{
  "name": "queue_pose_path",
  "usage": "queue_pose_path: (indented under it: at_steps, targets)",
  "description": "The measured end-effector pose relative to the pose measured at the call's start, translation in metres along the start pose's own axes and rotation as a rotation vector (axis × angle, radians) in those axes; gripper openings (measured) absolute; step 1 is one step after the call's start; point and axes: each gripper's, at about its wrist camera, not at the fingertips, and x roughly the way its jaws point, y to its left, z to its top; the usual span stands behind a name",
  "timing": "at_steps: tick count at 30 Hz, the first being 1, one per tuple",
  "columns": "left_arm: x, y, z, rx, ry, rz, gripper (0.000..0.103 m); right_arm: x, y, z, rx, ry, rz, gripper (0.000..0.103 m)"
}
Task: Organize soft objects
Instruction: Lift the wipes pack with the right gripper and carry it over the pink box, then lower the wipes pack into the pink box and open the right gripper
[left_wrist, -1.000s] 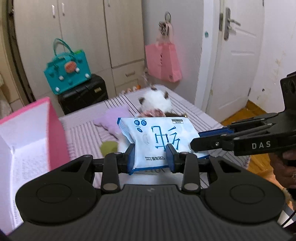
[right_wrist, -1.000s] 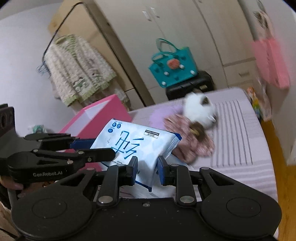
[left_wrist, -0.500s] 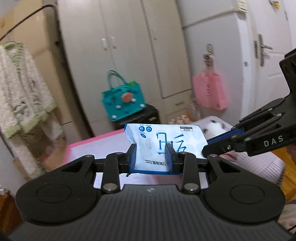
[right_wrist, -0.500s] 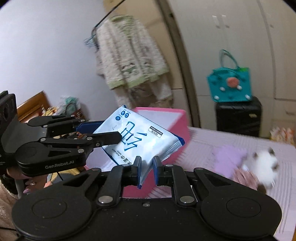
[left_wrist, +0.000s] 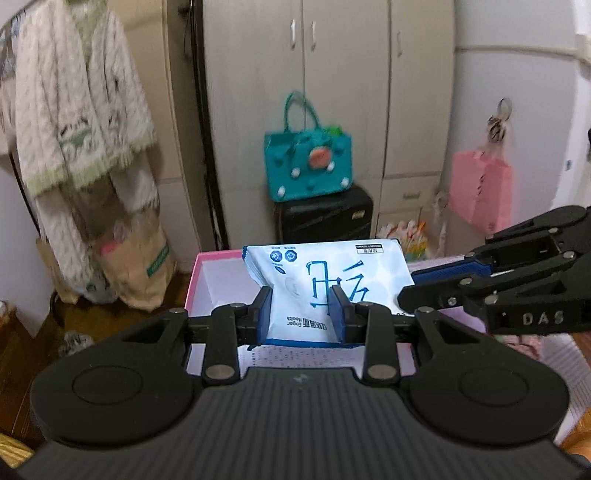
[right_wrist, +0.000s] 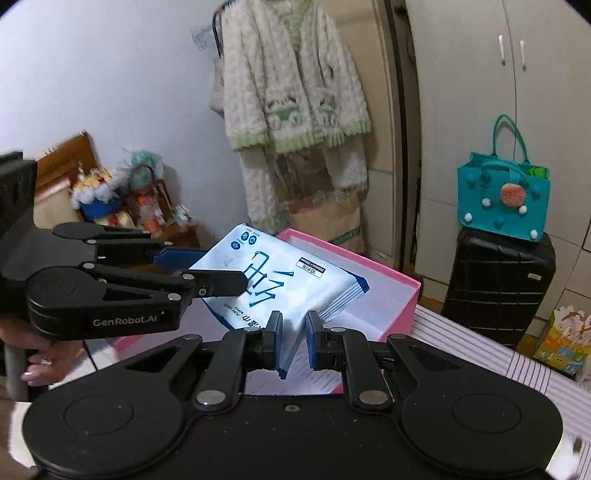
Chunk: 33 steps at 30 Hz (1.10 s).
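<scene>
Both hand-held grippers were clamped on one white-and-blue tissue pack (left_wrist: 325, 284), which hung in the air above the open pink box (right_wrist: 402, 295). The left hand-held gripper (left_wrist: 301, 314) pinched the pack's near edge between its blue pads, and the right hand-held gripper (right_wrist: 293, 338) squeezed a near corner of the same pack, its jaws drawn close together on the soft wrapper. In the left wrist view the right one reached in from the right and met the pack's right edge; in the right wrist view the left one came in from the left, gripped by a hand (right_wrist: 35, 354). The box sat at the far corner of the striped bed (right_wrist: 480, 354). Behind it stood a black suitcase (right_wrist: 498, 288) carrying a teal bag (right_wrist: 502, 199).
</scene>
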Motion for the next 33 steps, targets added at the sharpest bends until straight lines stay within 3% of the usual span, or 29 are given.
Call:
queue_pose_path:
  at_steps: [7,15,23,26,30,33]
  targets:
    - [0.067,0.029,0.009,-0.060,0.163,0.007,0.031,0.066,-0.028,0.017,0.022,0.132,0.009,0.017]
    - [0.107,0.035,-0.001,-0.062,0.324,0.030,0.031,0.105,-0.034,0.017,0.006,0.242,0.029,0.017]
    - [0.132,0.035,-0.003,-0.069,0.367,0.057,0.033,0.124,-0.030,0.022,-0.066,0.292,-0.030,0.017]
    - [0.136,0.028,-0.007,-0.045,0.357,0.063,0.038,0.125,-0.023,0.017,-0.131,0.268,-0.077,0.022]
    - [0.129,0.018,-0.009,0.019,0.338,0.100,0.042,0.119,-0.024,0.019,-0.091,0.259,-0.064,0.022]
    - [0.117,0.020,-0.008,0.004,0.348,0.086,0.045,0.103,-0.028,0.020,-0.047,0.247,-0.036,0.022]
